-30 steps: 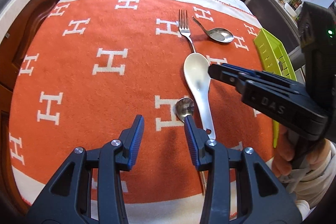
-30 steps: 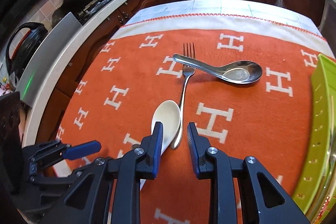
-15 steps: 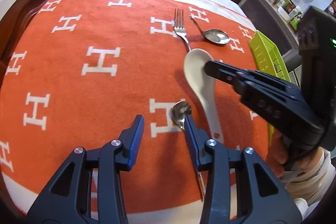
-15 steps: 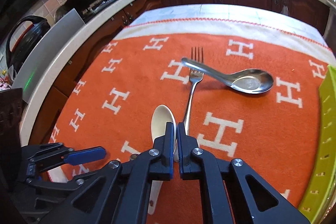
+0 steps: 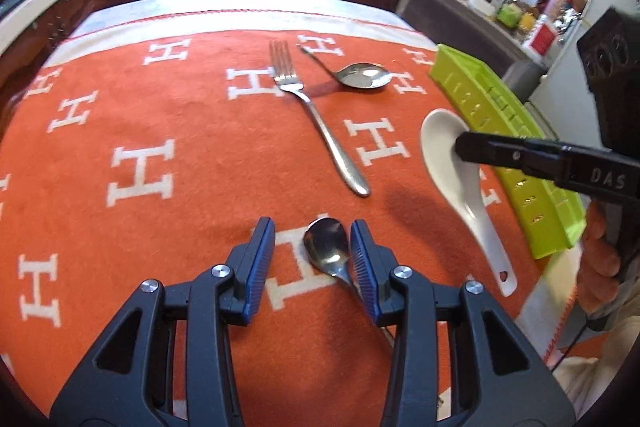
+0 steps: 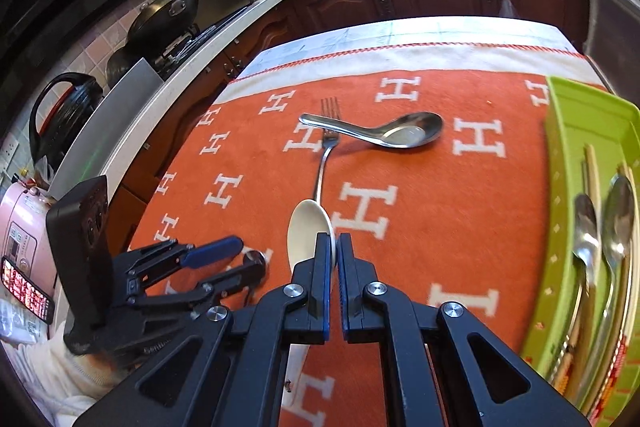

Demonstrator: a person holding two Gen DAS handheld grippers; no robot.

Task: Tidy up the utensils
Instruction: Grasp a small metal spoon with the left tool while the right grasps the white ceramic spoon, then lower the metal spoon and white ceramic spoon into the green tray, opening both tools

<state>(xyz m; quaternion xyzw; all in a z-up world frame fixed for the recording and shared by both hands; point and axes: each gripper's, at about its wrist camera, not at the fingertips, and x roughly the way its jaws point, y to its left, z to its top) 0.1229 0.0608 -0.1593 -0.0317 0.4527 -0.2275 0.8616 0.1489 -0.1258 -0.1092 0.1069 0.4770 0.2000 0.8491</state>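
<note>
Cloth [image 5: 160, 115]: orange, napped, woven with white H motifs, pale border at the far edge.

Ceramic spoon [image 5: 452, 163]: white, glossy, deep oval bowl, flat handle with a hole at its end. At right of the left view, raised off the cloth, handle hanging toward the lower right. The right gripper [image 6: 334, 247] has just closed its ribbed blue pads tight on the bowl's rim.

Teaspoon [image 5: 326, 251]: polished steel, small round bowl, lying on the cloth between the left gripper's [image 5: 313, 247] half-open jaws, just beside its right pad; whether they touch is unclear.

Fork [image 5: 316, 115]: steel, slim, lying at centre.

Steel ladle-spoon [image 5: 362, 75]: broad shallow bowl, resting upper centre, handle tip near the fork's tines.

Tray [image 6: 576, 131]: lime-green plastic, perforated wall, right edge; holds two metal spoons [image 6: 600, 239] and wooden chopsticks [image 6: 591, 167].
</note>
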